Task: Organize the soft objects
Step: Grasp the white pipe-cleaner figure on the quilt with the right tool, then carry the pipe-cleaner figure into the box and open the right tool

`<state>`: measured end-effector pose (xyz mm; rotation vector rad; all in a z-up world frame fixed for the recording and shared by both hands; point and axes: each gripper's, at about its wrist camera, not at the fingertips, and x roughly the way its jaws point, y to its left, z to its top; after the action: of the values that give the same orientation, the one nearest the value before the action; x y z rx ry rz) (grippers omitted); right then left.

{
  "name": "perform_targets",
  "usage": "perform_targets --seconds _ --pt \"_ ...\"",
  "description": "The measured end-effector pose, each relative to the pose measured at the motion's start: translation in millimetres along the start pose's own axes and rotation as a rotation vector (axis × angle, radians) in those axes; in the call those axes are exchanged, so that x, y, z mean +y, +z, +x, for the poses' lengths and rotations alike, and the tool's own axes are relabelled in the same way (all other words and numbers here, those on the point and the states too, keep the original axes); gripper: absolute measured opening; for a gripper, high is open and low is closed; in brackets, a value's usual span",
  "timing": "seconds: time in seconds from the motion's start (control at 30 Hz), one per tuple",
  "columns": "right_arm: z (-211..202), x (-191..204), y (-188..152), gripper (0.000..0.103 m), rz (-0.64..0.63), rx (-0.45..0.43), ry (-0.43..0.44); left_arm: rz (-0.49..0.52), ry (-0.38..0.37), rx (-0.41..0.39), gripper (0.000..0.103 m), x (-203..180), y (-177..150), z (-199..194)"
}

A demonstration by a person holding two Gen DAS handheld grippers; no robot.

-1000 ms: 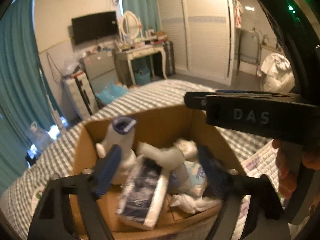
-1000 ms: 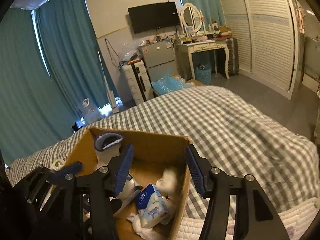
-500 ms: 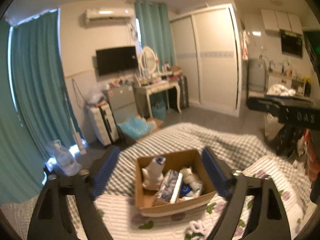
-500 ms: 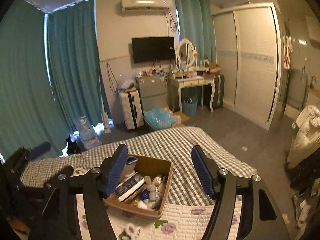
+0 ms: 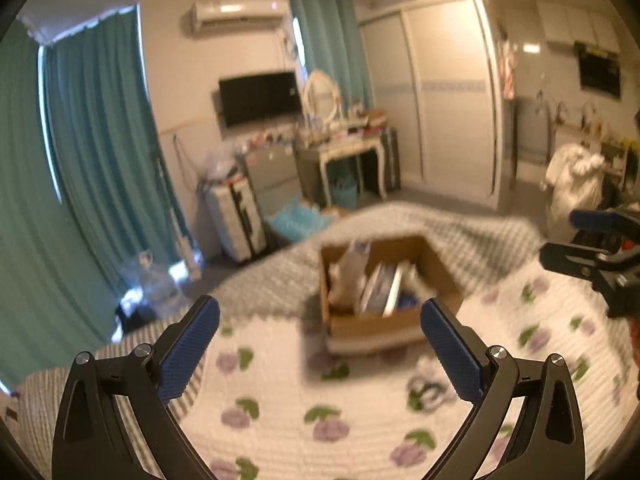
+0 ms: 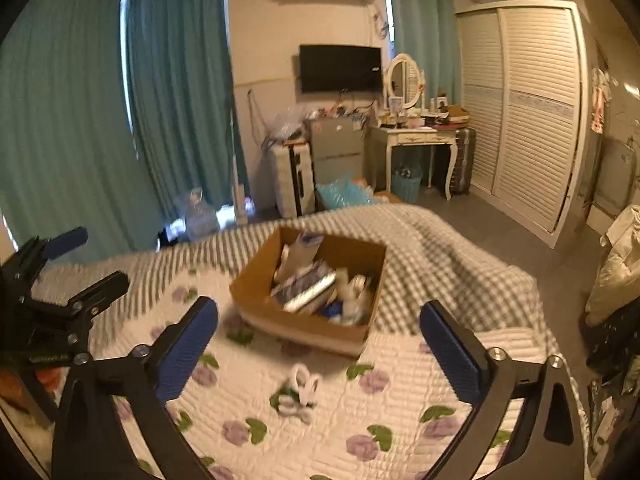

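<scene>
A brown cardboard box (image 5: 438, 268) (image 6: 256, 280) stands on the bed, filled with soft things: a white stuffed piece with a blue-rimmed top (image 6: 306, 242), a dark blue and white pack (image 6: 308, 286) and tissue packs. A small white soft item (image 6: 302, 394) (image 5: 430, 390) lies on the flowered quilt in front of the box. My left gripper (image 5: 320, 354) is open and empty, well back from the box. My right gripper (image 6: 318, 354) is open and empty, also back from the box. Each gripper shows at the edge of the other's view.
The bed has a white quilt with purple flowers (image 6: 360, 420) over a grey checked blanket (image 6: 440, 260). Beyond the bed stand a suitcase (image 6: 294, 176), a dressing table (image 6: 412, 140), a louvred wardrobe (image 6: 532, 112) and teal curtains (image 6: 100, 120). White bags (image 6: 620, 260) sit at the right.
Both grippers have pulled back and up from inside the box, so the box now looks small and far. The small white item on the quilt has come into view.
</scene>
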<state>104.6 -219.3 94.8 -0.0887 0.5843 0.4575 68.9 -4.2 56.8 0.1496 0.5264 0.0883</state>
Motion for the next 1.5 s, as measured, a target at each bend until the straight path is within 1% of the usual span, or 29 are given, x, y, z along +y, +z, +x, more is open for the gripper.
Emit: perform_targets --seconds 0.1,0.17,0.23,0.3,0.4,0.5,0.53,0.6,0.67,0.73,0.77,0.8,0.87,0.9,0.97,1.0,1.17,1.2,1.3,1.4,1.5 --pt "32 20 -37 0.103 -0.069 0.037 0.002 0.019 0.007 0.084 0.103 -8 -39 35" --pt "56 24 -56 0.103 -0.069 0.072 0.025 0.008 0.001 0.124 0.103 -10 -56 54" --pt "81 25 -75 0.103 -0.047 0.115 0.046 -0.021 -0.027 0.169 0.103 -9 -78 76" --pt "108 26 -91 0.103 -0.027 0.15 0.049 -0.033 -0.03 0.193 0.102 -10 -96 90" --pt "143 28 -116 0.103 -0.037 0.193 0.02 -0.044 -0.019 0.231 0.102 -9 -119 114" --pt "169 28 -138 0.103 -0.033 0.232 0.026 -0.055 -0.046 0.282 0.102 -6 -141 134" --pt "176 28 -145 0.102 -0.034 0.248 0.02 -0.053 -0.047 0.284 0.102 -6 -144 137" --pt "189 33 -157 0.098 -0.07 0.276 0.004 -0.054 -0.03 0.281 0.102 -3 -148 140" --pt "201 39 -165 0.092 -0.127 0.293 -0.037 -0.072 -0.039 0.282 0.102 2 -150 143" --pt "211 36 -169 0.079 -0.101 0.332 -0.018 -0.096 -0.05 0.283 0.102 8 -154 144" --pt "216 33 -172 0.076 -0.079 0.352 -0.006 -0.105 -0.055 0.283 0.102 10 -156 144" --pt "217 31 -173 0.073 -0.068 0.354 -0.002 -0.111 -0.06 0.284 0.102 11 -158 144" --pt "216 30 -173 0.061 -0.057 0.339 -0.007 -0.115 -0.071 0.294 0.102 12 -162 146" --pt "214 30 -173 0.052 -0.057 0.332 -0.008 -0.115 -0.078 0.295 0.102 12 -163 146" --pt "212 32 -173 0.05 -0.063 0.325 -0.012 -0.108 -0.075 0.288 0.102 11 -162 144" --pt "210 32 -173 0.047 -0.063 0.32 -0.015 -0.097 -0.067 0.279 0.102 9 -162 142" --pt "198 33 -173 0.045 -0.04 0.297 -0.007 0.015 -0.011 0.233 0.102 -6 -168 126" --pt "194 33 -174 0.045 -0.04 0.289 -0.009 0.024 -0.012 0.226 0.102 -8 -169 124" --pt "182 37 -175 0.045 -0.046 0.273 -0.007 0.012 -0.033 0.213 0.102 -9 -168 118" --pt "166 40 -174 0.044 -0.039 0.25 0.006 0.007 -0.024 0.205 0.103 -10 -165 112" --pt "150 46 -170 0.044 -0.023 0.23 0.026 -0.021 -0.027 0.192 0.103 -10 -160 101"
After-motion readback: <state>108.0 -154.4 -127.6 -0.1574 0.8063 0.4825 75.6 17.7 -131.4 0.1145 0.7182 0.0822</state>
